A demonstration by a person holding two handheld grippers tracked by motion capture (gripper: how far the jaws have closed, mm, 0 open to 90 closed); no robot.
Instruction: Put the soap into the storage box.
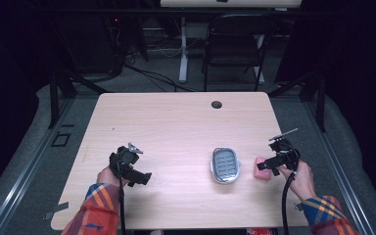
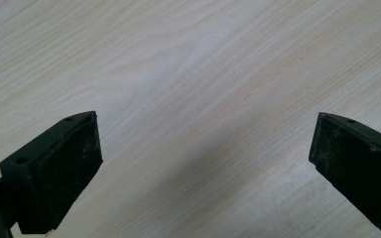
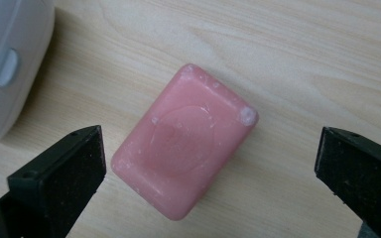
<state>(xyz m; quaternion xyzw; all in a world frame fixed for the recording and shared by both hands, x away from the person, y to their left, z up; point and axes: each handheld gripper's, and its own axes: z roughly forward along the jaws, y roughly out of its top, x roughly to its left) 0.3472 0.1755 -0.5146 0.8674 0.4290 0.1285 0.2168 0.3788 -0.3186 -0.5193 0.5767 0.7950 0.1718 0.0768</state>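
A pink bar of soap (image 3: 183, 141) lies flat on the wooden table, just right of a white soap dish (image 1: 225, 165) with a dark ribbed insert. My right gripper (image 3: 208, 163) hovers over the soap, open, its jaws spread wide on either side of the bar without touching it. In the high view the soap (image 1: 261, 171) peeks out under the right gripper (image 1: 269, 165) near the table's right edge. My left gripper (image 1: 138, 174) is at the front left of the table, open, with bare wood between its jaws (image 2: 206, 158).
The table (image 1: 176, 122) has a cable hole (image 1: 217, 104) near its far edge. A black folding chair (image 1: 235, 44) and a white desk leg stand behind the table. The corner of the white dish (image 3: 5, 64) sits left of the soap.
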